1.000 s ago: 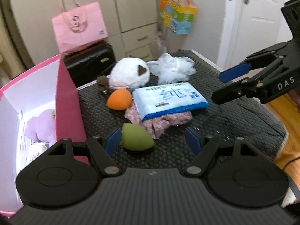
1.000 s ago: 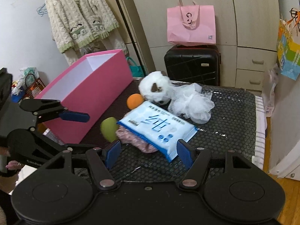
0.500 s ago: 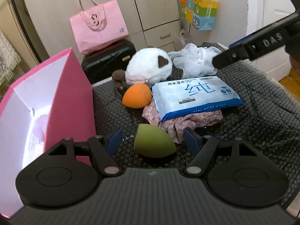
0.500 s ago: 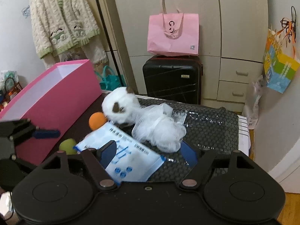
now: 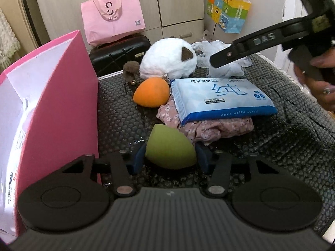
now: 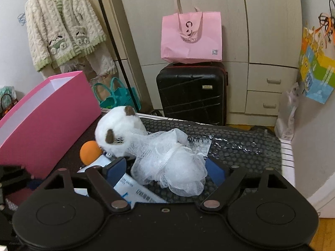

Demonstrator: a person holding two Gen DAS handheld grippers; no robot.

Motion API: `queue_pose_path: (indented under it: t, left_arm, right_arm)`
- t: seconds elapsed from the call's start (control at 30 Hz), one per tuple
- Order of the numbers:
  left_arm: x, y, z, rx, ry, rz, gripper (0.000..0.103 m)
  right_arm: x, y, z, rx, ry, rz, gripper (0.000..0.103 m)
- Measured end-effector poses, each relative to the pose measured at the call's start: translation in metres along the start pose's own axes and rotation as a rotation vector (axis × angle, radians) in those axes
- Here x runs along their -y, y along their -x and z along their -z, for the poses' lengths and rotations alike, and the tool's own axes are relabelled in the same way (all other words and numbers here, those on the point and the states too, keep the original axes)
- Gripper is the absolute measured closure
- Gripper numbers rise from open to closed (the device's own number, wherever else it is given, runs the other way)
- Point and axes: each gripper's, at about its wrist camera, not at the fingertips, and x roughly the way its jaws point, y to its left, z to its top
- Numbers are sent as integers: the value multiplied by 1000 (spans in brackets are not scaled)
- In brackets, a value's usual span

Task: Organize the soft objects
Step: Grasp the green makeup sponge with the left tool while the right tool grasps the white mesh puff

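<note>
Left gripper (image 5: 170,156) — blue pads closed against both sides of the green sponge egg (image 5: 170,148), which sits on the dark bubble-textured mat (image 5: 117,113) at the near edge, just right of the pink box (image 5: 65,96).

Right gripper (image 6: 165,169) — fingers spread wide around the white mesh bath puff (image 6: 169,161), pads not touching it. The puff lies at the far right of the pile, against the white plush toy (image 6: 119,131).

Orange sponge egg (image 5: 151,95) — near the plush, touching the left end of the wet-wipes pack (image 5: 219,98).

Wet-wipes pack — flat, blue and white, resting on a crumpled floral cloth (image 5: 209,127).

Pink box — open top, standing along the left side of the mat.

Beyond the mat: black suitcase (image 6: 192,92) with a pink tote bag (image 6: 191,37) on it.
</note>
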Motion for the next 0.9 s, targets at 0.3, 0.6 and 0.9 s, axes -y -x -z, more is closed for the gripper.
queue_pose_path:
  t: [0.3, 0.6, 0.9]
  left_arm:
    - [2, 5, 6, 27, 34, -9, 56]
    - [4, 27, 10, 89, 37, -6, 57]
    - [1, 48, 15, 101, 64, 19, 57]
  right_arm:
    - [-1, -11, 11, -21, -3, 4, 58]
    - [-11, 21, 21, 50, 14, 67, 66]
    - [-15, 69, 29, 81, -83, 133, 66]
